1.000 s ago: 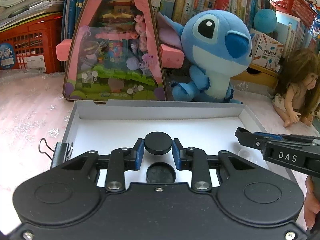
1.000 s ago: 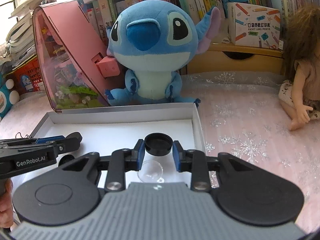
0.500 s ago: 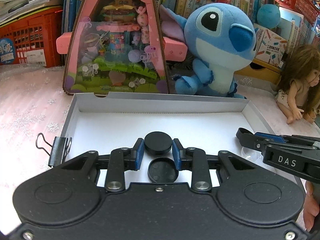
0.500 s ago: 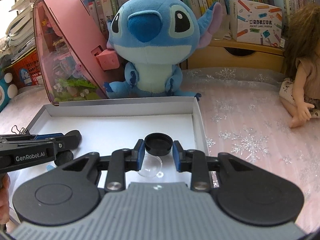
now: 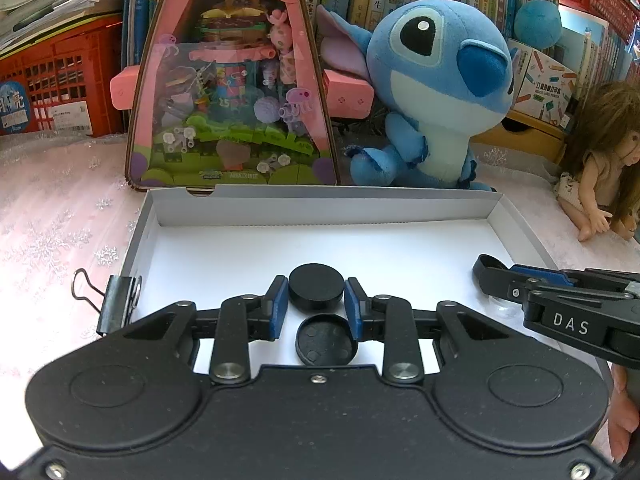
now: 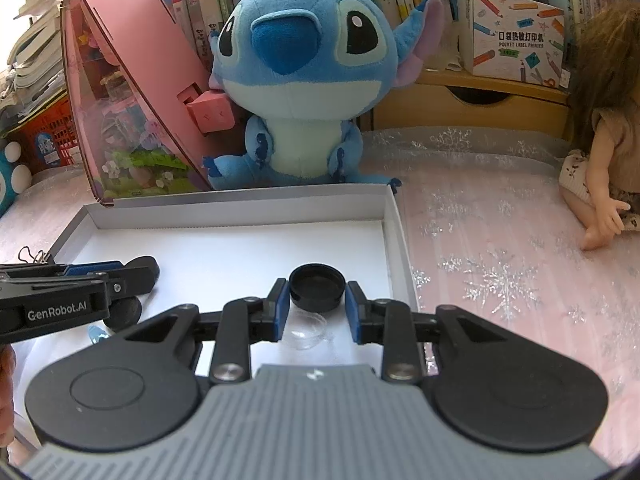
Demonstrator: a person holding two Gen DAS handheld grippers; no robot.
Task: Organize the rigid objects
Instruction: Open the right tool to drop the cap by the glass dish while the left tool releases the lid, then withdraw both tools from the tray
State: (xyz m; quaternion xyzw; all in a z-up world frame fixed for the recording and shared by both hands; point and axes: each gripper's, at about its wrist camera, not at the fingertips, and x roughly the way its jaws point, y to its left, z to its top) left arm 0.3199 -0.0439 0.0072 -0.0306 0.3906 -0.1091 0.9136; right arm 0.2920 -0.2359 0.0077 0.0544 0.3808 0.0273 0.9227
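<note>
a black disc (image 5: 316, 287) sits clamped in the left gripper (image 5: 316, 300) above the white tray (image 5: 280, 210); a black lid (image 5: 326, 339) lies on the floor beneath. the right gripper (image 6: 316, 300) grips a black cap (image 6: 317, 286) over a clear dome (image 6: 306, 330). plush toy (image 5: 436, 92), pink box (image 5: 230, 80) and doll (image 5: 600, 160) stand behind. since a second ago, nothing has shifted.

Two close wrist views, shared box (image 5: 516, 216)

Matt black plastic cap (image 5: 316, 287); clear glossy plastic dome (image 6: 306, 330); smooth white cardboard tray (image 5: 320, 208); fuzzy blue plush toy (image 6: 304, 80); sheer pink tablecloth (image 6: 500, 264) with glittering snowflakes; black metal binder clip (image 5: 118, 298).
</note>
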